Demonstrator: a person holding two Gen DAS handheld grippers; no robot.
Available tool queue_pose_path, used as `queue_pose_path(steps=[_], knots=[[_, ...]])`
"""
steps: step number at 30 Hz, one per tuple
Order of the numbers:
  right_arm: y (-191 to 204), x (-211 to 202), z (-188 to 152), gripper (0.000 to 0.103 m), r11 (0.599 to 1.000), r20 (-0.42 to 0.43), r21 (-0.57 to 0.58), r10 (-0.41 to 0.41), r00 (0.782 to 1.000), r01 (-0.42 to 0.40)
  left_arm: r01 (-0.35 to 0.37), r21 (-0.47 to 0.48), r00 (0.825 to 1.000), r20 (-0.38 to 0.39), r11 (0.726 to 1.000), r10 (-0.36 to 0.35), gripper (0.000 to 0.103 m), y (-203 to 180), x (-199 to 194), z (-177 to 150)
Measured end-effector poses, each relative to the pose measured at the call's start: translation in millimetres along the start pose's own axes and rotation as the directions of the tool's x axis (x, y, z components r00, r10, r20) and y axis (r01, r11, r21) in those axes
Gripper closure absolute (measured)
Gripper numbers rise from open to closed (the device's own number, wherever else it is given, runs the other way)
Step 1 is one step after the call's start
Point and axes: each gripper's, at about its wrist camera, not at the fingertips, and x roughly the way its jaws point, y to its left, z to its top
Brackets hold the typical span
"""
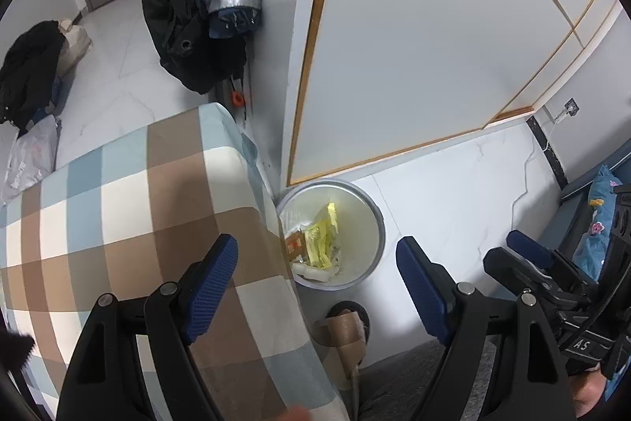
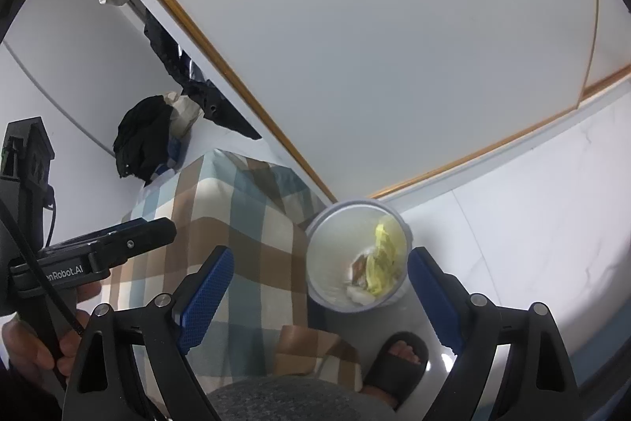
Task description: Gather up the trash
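Note:
A round white trash bin (image 1: pixel 372 223) stands on the floor against the corner of the checked bed; it also shows in the right wrist view (image 2: pixel 319 243). Inside lie yellow wrappers (image 1: pixel 321 239) (image 2: pixel 380 259), an orange packet and white scraps. My left gripper (image 1: pixel 315 287) is open and empty, held above the bed edge and the bin. My right gripper (image 2: pixel 319 298) is open and empty, above the bin. The right gripper shows at the right in the left wrist view (image 1: pixel 544 271); the left one shows at the left in the right wrist view (image 2: pixel 130 243).
The bed with a checked brown, blue and cream cover (image 1: pixel 130 208) fills the left. A white wardrobe door with a wooden trim (image 1: pixel 414 46) stands behind the bin. Dark coats (image 1: pixel 177 6) hang at the back. A foot in a black slipper (image 2: pixel 398 362) is beside the bin.

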Motion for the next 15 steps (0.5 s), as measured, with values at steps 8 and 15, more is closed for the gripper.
queue_pose_path(steps=[8, 15], knots=[[5, -5, -1, 0.013, 1.0, 0.01, -0.004, -0.016, 1.0, 0.016, 0.009, -0.011, 1.0, 0.018, 1.0, -0.009, 0.023, 3, -3, -3], [16, -11, -1, 0.013, 0.999, 0.016, -0.016, -0.032, 0.999, 0.032, 0.009, -0.054, 0.999, 0.054, 0.998, -0.006, 0.023, 21, -10, -5]])
